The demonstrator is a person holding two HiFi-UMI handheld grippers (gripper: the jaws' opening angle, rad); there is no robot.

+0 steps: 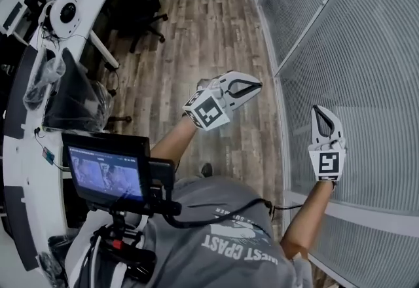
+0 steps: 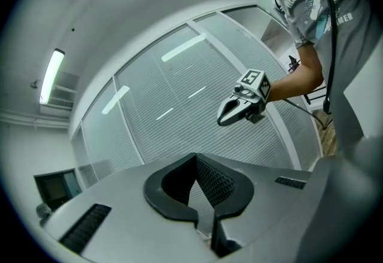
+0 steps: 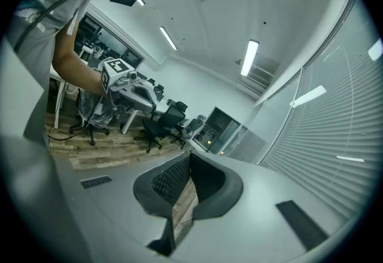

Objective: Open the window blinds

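A clear plastic bag [image 1: 40, 80] lay on the white surface [image 1: 19, 169] at the left; what it held was too dim to make out. Two tools were raised on bare forearms; the left tool [image 1: 256, 86] had its jaws pressed together on nothing, and the right tool [image 1: 317, 110] did too. The window blinds [image 1: 373, 64] hung along the right, slats shut, near the right tool. Two panels showed, split by a white post [image 1: 308, 35], with their far ends cut off by the frame.

Left claw [image 1: 256, 84], right claw [image 1: 317, 110] — shut.
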